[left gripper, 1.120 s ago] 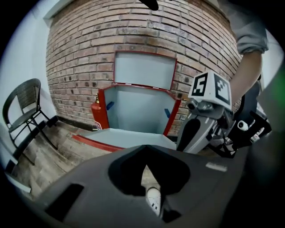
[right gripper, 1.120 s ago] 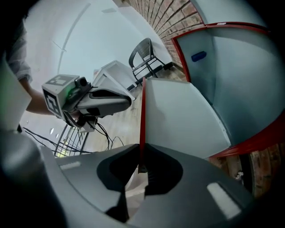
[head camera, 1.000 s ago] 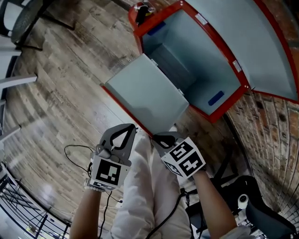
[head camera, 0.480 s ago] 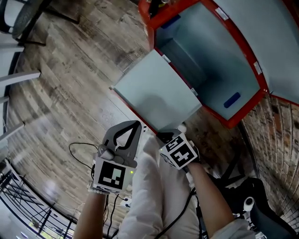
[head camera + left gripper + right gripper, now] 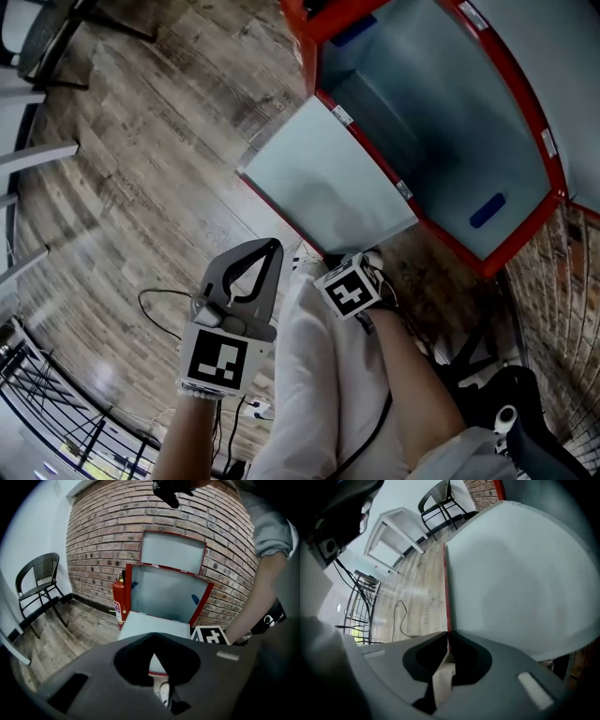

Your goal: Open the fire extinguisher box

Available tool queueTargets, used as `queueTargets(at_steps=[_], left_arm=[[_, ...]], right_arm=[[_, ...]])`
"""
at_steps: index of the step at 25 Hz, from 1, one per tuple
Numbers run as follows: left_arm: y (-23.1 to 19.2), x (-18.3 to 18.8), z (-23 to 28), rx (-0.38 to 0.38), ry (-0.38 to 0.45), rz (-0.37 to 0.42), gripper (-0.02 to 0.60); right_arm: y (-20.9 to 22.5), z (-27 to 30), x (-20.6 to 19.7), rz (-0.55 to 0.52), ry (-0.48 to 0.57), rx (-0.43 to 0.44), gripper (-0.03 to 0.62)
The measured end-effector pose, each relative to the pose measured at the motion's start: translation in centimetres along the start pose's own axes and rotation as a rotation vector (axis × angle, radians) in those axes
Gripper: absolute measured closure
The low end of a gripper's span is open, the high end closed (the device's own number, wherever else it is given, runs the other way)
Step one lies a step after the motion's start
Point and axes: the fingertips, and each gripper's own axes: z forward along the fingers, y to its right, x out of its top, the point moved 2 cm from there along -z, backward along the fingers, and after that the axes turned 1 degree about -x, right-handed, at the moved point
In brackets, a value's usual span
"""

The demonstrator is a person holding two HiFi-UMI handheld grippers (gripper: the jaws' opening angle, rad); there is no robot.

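The box (image 5: 441, 141) has a red frame and pale grey-blue panels with small blue marks (image 5: 487, 211), and its door (image 5: 328, 187) is the same pale grey-blue edged in red. Beside it, the fire extinguisher (image 5: 118, 599) is red with a white label. The wall (image 5: 103, 536) is red-brown brick, the floor (image 5: 141, 141) grey-brown wood grain, the chair (image 5: 37, 581) black, and the left gripper (image 5: 270, 247) and right gripper (image 5: 447, 639) are grey with black-and-white square markers (image 5: 216, 361).

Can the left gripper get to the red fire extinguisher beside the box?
Probably yes: only floor lies between the left gripper and the fire extinguisher; the lowered door lies beside that path.
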Motion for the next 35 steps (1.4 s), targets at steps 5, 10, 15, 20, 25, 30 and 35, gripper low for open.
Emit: queueTargets(at_steps=[5,10,15,20,25,30,35], left_arm=[[-0.3,-1.0,0.8,0.005,-0.008,-0.008,0.583],[-0.2,-2.2,1.7,-0.028,-0.036,0.081,0.584],[-0.1,-2.6,2.4,-0.04,-0.038,0.096,0.583],[0.0,-2.0,2.4,-0.041,-0.033,0.102,0.583],[0.3,1.0,1.6,-0.041,0.002,0.113,0.583],[1.9,4.6,-0.4,-0.049,0.007,0.12,0.584],[4.2,9.6,-2.5,-0.075,0.055,0.18,0.583]], right_arm=[[3.0,2.7,-0.4,-0.017,-0.064,-0.151,0.576],[5.2,4.1,-0.3,-0.015,-0.071,-0.293,0.568],[7.5,3.9,-0.9,-0.003,-0.055,-0.399,0.588],[8.2,1.9,-1.1,0.044,-0.002,-0.378,0.588],[7.8,-2.7,0.6,0.072,0.084,-0.343,0.589],[5.8,-9.2,2.7,0.105,0.203,-0.315,0.589],[5.2,-17.8,6.1,0.134,0.378,-0.356,0.588]])
